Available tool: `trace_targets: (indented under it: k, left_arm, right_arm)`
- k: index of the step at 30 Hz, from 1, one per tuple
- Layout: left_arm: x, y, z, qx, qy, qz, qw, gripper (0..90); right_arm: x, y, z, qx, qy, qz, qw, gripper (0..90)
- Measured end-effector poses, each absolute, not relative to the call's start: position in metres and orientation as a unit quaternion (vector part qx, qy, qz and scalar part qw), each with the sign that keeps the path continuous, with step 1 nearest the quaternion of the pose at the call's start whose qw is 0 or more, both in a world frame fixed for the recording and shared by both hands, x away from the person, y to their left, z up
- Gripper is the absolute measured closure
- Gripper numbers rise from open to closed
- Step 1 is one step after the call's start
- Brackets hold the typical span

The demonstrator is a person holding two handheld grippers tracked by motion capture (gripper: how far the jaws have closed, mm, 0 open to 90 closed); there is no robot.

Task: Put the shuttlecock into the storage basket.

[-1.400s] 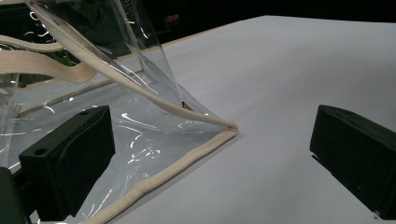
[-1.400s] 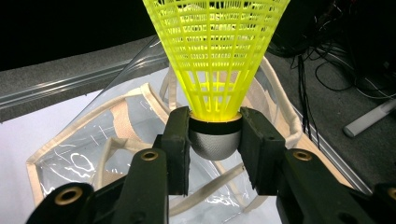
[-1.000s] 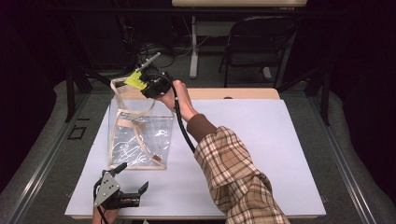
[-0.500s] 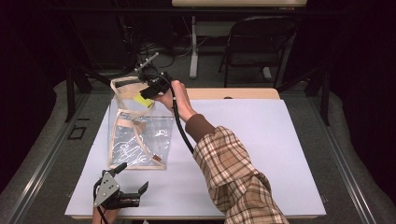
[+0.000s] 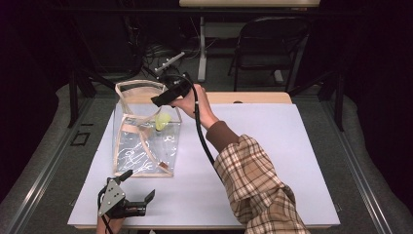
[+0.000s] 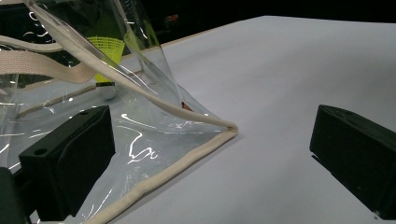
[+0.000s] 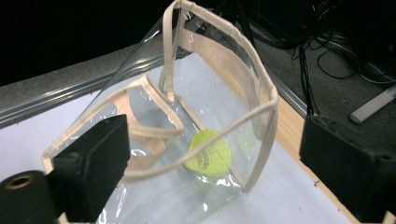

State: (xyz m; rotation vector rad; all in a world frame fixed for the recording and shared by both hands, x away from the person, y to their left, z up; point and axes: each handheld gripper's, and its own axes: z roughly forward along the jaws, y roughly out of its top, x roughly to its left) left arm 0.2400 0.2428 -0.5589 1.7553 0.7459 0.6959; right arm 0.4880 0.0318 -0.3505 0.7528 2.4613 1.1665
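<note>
A white rectangular tabletop (image 5: 272, 161) with a pale wooden edge fills the middle of a dark room; grey floor surrounds it, with a black folding chair (image 5: 265, 46) and tangled cables (image 5: 151, 53) beyond its far side.

The right gripper (image 5: 157, 100) hangs over the open mouth of a clear plastic tote bag with beige fabric trim (image 5: 141, 141), held by a hand whose sleeve is plaid. Its jaws have just been opening and now stand wide apart with nothing between them. Straight below them, inside the bag, a yellow-green ribbed shuttlecock-like object (image 7: 208, 153) appears to lie near the bag's bottom, though the plastic's glare makes it hard to tell whether it has fully settled.

The left gripper (image 5: 138, 187) sits low at the table's near edge, just in front of the bag. In the left gripper view its jaws are spread wide and empty, the bag's trimmed bottom corner (image 6: 229, 128) lying between and just ahead of them, untouched.
</note>
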Motion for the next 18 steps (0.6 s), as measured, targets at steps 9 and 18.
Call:
trace_targets:
  k: [9,18]
  left_arm:
    - [0.240,0.243,-0.559,0.734,0.312,0.292,0.527,0.0]
    - [0.240,0.242,-0.559,0.735,0.313,0.291,0.526,0.0]
  right_arm:
    - [0.477,0.010,-0.355,0.257,0.863,0.410,0.148,1.2]
    - [0.464,-0.019,-0.359,0.258,0.860,0.413,0.150,0.5]
